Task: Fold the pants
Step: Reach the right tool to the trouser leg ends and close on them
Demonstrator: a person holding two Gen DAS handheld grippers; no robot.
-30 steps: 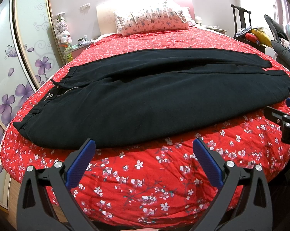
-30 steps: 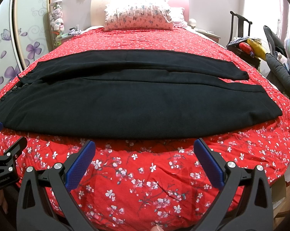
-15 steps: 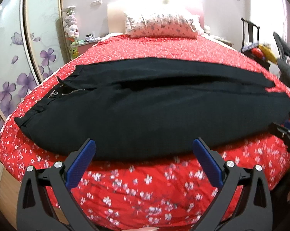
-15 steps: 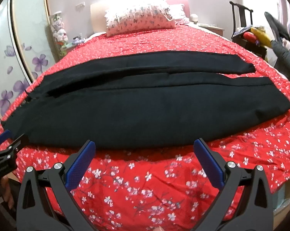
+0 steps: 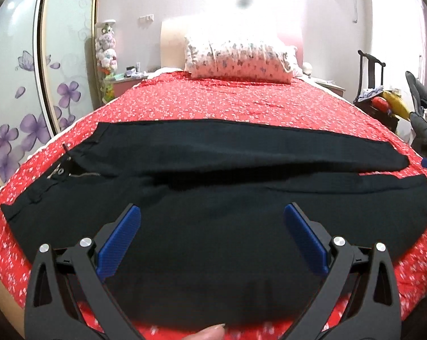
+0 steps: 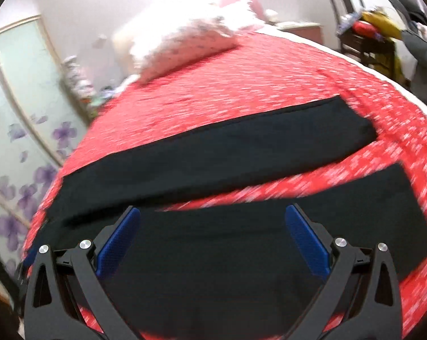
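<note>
- One pair of black pants [image 5: 213,187] lies flat across the bed [image 5: 241,104], on a red bedspread printed with small white flowers.
- Waistband with open fly and zipper sits at the left side of the left wrist view; two legs run to the right.
- Two legs counted: far leg [image 6: 227,147] and near leg [image 6: 270,240], with a strip of red cover showing between them toward the cuffs in the right wrist view.
- Left gripper [image 5: 212,223]: two blue-padded fingers spread wide, nothing between them, hovering over the near leg around the thigh area. Contact with the fabric cannot be told.
- Right gripper [image 6: 213,223]: two fingers also spread wide, holding nothing, over the near leg toward the cuff end. The view is motion-blurred and tilted.
- A blue fingertip of the right gripper shows at the right edge of the left wrist view, beside the far cuff.
- One fingertip of the person [image 5: 210,333] is visible at the bottom edge of the left wrist view.
- One floral pillow [image 5: 239,59] stands against the headboard at the far end of the bed.
- One wardrobe door [image 5: 18,90] with purple flower decals on the left.
- One dark chair [image 5: 372,85] piled with clothes at the right, near the bed.
- One stack of plush toys [image 5: 107,56] on a corner stand left of the headboard.
</note>
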